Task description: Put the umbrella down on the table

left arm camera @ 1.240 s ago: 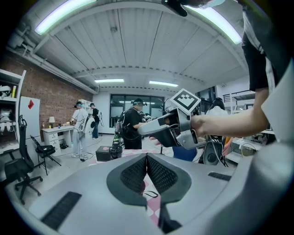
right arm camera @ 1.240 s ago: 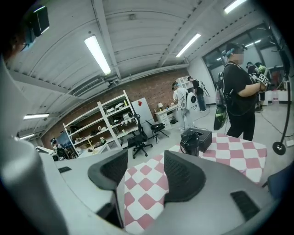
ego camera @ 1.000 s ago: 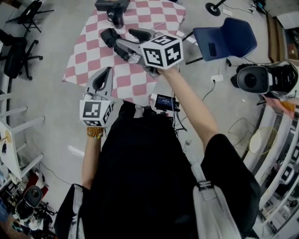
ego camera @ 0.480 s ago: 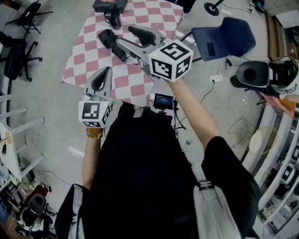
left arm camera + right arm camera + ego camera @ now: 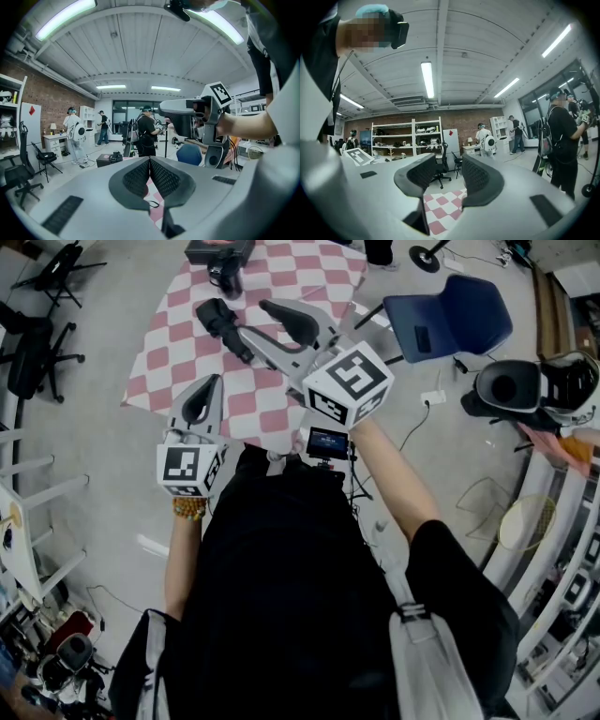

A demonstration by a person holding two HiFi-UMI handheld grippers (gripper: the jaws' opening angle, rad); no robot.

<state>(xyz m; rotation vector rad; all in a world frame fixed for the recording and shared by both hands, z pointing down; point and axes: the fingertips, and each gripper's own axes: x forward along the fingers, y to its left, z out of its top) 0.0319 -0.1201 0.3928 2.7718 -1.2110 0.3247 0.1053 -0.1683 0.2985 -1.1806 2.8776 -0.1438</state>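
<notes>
Small black folded umbrella (image 5: pixel 216 317) lies flat on the pink-checked worktop (image 5: pixel 169 343). Right claw (image 5: pixel 255 320) is spread, empty, and has just been narrowing. Left claw (image 5: pixel 214 382) is pressed together.

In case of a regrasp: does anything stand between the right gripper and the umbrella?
Nothing visible does. The umbrella lies on the checkered table, beside the right gripper; its jaws have just been closing but stand apart, nothing between them.

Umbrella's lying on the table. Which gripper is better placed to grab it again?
Probably right. The right gripper hangs nearest the umbrella, jaws apart and empty, though they have just been closing; the left gripper is shut, at the table edge.
</notes>
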